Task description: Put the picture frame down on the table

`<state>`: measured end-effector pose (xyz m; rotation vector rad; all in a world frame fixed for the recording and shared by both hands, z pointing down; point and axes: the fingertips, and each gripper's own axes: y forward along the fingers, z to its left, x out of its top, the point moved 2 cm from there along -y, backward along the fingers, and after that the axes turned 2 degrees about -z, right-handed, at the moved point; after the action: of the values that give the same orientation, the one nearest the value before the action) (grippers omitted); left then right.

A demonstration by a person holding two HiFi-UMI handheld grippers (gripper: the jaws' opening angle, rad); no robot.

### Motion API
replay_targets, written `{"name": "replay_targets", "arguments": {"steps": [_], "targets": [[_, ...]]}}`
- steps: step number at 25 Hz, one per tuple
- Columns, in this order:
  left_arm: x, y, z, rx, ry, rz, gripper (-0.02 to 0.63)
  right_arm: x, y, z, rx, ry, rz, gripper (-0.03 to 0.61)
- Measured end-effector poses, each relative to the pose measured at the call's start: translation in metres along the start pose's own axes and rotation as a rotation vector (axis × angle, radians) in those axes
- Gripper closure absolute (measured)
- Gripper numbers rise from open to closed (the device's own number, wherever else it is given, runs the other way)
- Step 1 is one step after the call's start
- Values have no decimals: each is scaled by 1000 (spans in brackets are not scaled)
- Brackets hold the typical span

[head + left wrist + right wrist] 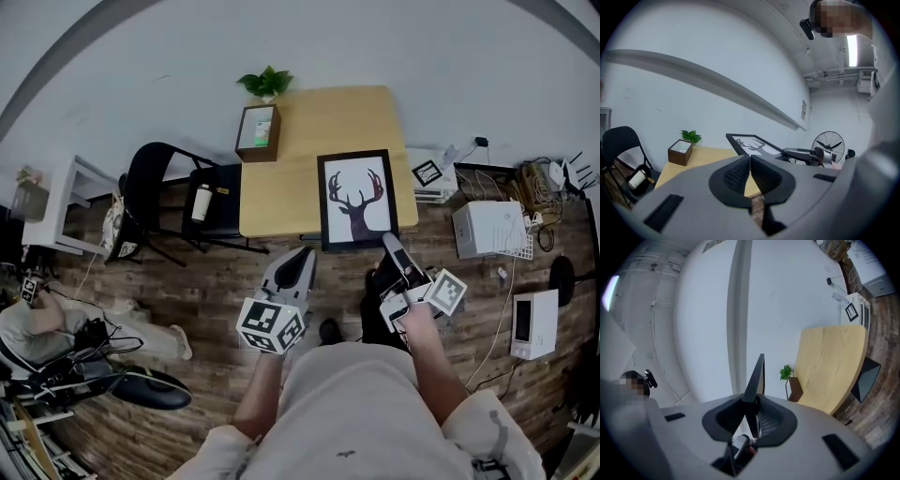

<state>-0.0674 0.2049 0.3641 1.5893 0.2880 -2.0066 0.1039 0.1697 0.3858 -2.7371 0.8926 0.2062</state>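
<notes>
A black picture frame (357, 199) with a deer-head print hangs over the near right part of the wooden table (291, 178). My right gripper (390, 242) is shut on the frame's near edge; in the right gripper view the frame (754, 376) runs edge-on up from between the jaws. My left gripper (298, 262) is shut with nothing in it, short of the table's near edge, left of the frame. In the left gripper view the frame (752, 143) shows tilted above the table (701, 161).
A brown box (259, 131) with a small green plant (266, 82) stands at the table's far left corner. A black folding chair (178, 202) holding a bottle (201, 202) is left of the table. White appliances and cables (497, 225) crowd the floor at right.
</notes>
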Motion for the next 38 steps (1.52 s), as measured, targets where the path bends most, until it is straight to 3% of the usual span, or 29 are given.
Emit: {"name": "replay_targets", "arguments": {"steps": [10,25,38], "targets": [[22,66,23,98,-9,-7,601,56,65,-28,24,34,110,509],[30,171,10,227,-26,-13,601,139,117,-75,45,76,286,506],[14,188,20,321,-48,37,601,138,136,-109,21,164,383,505]]}}
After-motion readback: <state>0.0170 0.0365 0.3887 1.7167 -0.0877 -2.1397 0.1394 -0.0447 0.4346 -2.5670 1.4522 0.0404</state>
